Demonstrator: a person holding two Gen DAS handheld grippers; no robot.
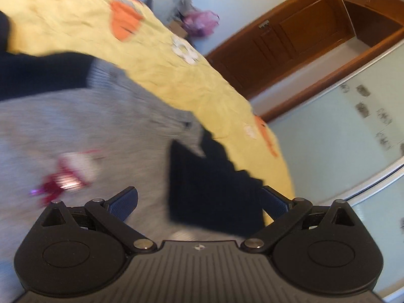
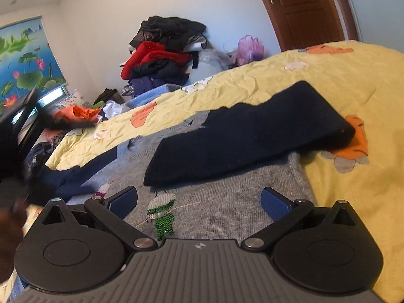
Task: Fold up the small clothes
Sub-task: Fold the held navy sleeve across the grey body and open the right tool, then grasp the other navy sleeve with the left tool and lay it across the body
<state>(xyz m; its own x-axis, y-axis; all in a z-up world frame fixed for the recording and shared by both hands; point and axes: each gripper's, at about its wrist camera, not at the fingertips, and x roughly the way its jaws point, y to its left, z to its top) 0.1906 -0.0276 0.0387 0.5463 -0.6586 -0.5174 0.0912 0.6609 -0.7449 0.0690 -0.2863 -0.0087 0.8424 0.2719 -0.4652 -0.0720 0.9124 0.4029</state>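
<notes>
A small grey sweater [image 2: 227, 194] with navy sleeves lies flat on the yellow quilt [image 2: 341, 75]. A green knitted figure [image 2: 162, 214] marks its front. One navy sleeve [image 2: 252, 136] is folded across the chest; the other navy sleeve [image 2: 68, 179] trails off to the left. My right gripper [image 2: 199, 194] hovers open over the grey body with nothing between its fingers. The left wrist view is blurred by motion. There my left gripper [image 1: 199, 197] stands wide open over the sweater [image 1: 75, 126], and a navy sleeve end [image 1: 214, 189] lies between its fingers, not pinched.
A tall pile of dark and red clothes [image 2: 164, 50] and a purple bag [image 2: 248, 46] stand against the far wall. Loose orange cloth [image 2: 80, 112] lies at the bed's far left. A wooden door [image 1: 290, 40] and pale wardrobe panels [image 1: 341, 139] lie beyond the bed edge.
</notes>
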